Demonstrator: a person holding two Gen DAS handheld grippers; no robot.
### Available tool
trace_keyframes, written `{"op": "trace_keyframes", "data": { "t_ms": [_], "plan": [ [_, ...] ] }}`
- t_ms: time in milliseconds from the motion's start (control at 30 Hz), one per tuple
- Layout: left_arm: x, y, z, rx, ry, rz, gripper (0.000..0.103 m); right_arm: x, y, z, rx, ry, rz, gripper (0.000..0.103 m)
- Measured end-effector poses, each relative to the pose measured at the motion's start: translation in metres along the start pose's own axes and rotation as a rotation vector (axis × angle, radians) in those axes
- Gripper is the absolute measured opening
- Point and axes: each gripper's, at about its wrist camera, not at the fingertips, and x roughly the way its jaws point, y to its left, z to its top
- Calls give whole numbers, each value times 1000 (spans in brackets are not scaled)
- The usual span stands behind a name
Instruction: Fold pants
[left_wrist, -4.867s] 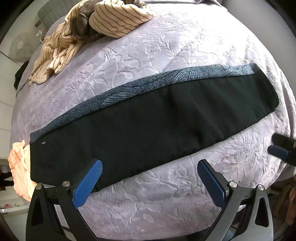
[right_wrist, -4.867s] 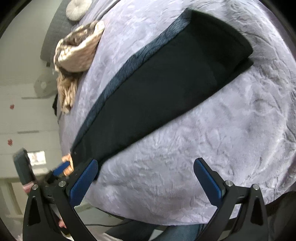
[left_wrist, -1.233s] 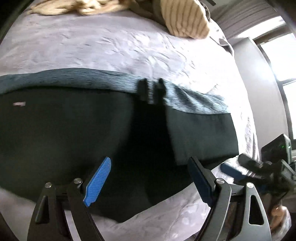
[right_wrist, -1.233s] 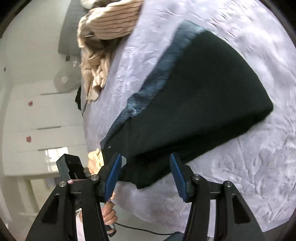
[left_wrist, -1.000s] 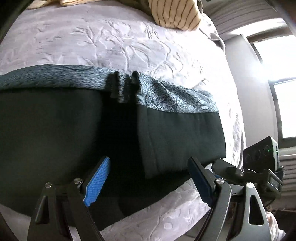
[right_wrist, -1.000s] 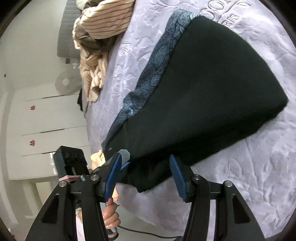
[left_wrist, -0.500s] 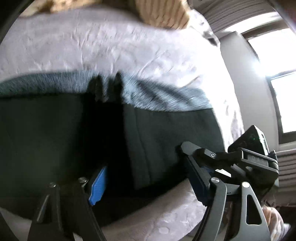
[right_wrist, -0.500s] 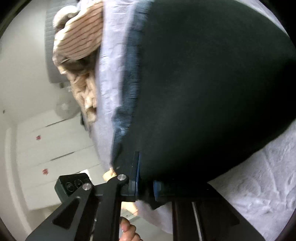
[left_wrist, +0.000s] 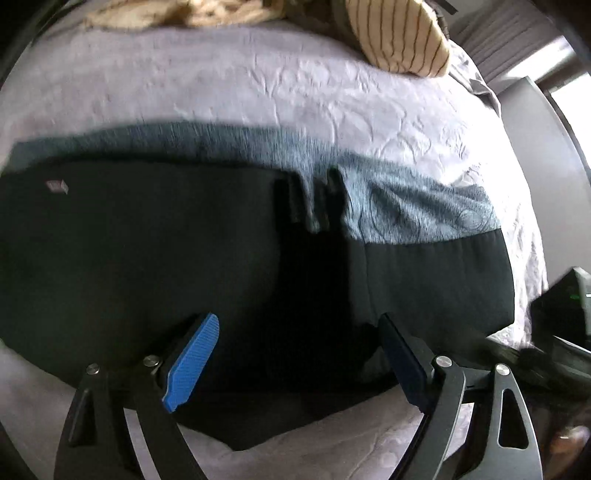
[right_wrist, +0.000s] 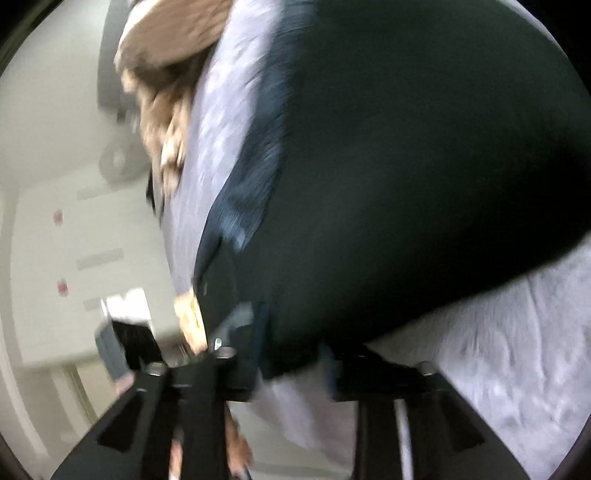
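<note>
Black pants (left_wrist: 147, 266) with a blue-grey patterned side stripe (left_wrist: 417, 206) lie across the lilac bedspread (left_wrist: 295, 88); their right end is folded over onto the rest. My left gripper (left_wrist: 299, 358) is open just above the pants' near edge, holding nothing. In the blurred right wrist view the pants (right_wrist: 424, 166) fill most of the frame, and my right gripper (right_wrist: 295, 358) has its jaws partly apart around the pants' near edge. The right gripper also shows at the right edge of the left wrist view (left_wrist: 557, 332).
A cream striped garment (left_wrist: 399, 37) and beige clothes (left_wrist: 177, 11) are heaped at the far side of the bed. White cupboards (right_wrist: 55, 221) stand beyond the bed's left end. The bed's near edge lies just below both grippers.
The right gripper closed on the pants' end and carried it leftward over the pants, then its jaws parted a little. The left gripper stayed open near the pants' front edge.
</note>
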Motion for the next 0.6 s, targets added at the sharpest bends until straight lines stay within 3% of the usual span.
{"op": "trace_keyframes", "data": {
  "t_ms": [33, 100, 167, 233, 367, 467, 533, 600],
  "plan": [
    [-7, 0, 2, 4, -10, 3, 89, -7, 10, -3, -52, 48, 1, 54],
    [-23, -3, 9, 8, -26, 14, 89, -31, 32, -7, -191, 91, 14, 55],
    [-29, -9, 19, 26, -30, 11, 89, -65, 48, 2, -328, 24, -42, 56],
    [-30, -22, 31, 52, -26, -3, 89, -89, 50, 24, -376, -66, -104, 57],
    [-8, -71, 52, 134, -11, -70, 89, -100, 21, 84, -380, -156, -252, 57],
    [12, -97, 57, 169, -5, -87, 89, -82, -15, 127, -295, -87, -182, 56],
    [26, -106, 58, 175, 7, -56, 89, -65, -38, 141, -168, -8, -99, 41],
    [33, -108, 56, 190, -13, 17, 89, -70, -39, 134, -124, -7, -65, 33]
  ]
}}
